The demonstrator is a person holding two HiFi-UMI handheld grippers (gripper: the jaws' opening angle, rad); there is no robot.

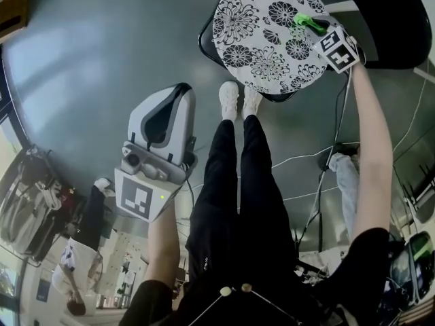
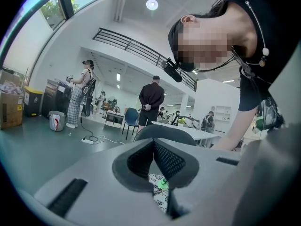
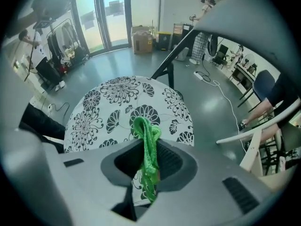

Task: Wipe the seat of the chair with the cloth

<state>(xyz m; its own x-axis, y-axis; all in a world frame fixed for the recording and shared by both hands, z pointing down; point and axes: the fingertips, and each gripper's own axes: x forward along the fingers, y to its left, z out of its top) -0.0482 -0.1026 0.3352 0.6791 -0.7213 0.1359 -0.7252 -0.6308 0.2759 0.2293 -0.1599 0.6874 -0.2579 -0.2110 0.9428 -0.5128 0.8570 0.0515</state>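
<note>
The chair seat is round with a white and black flower cover, standing just beyond my feet. My right gripper is over the seat's right side, shut on a bunched green cloth. In the right gripper view the cloth hangs pinched between the jaws, above the seat. My left gripper is held back over the floor, left of my legs and well short of the chair, jaws shut on nothing. Its own view shows a sliver of the seat and cloth below the jaws.
My white shoes stand at the seat's near edge. A black chair back rises behind the seat at the top right. Cables run over the grey floor on the right. Bags lie at left. People stand far off.
</note>
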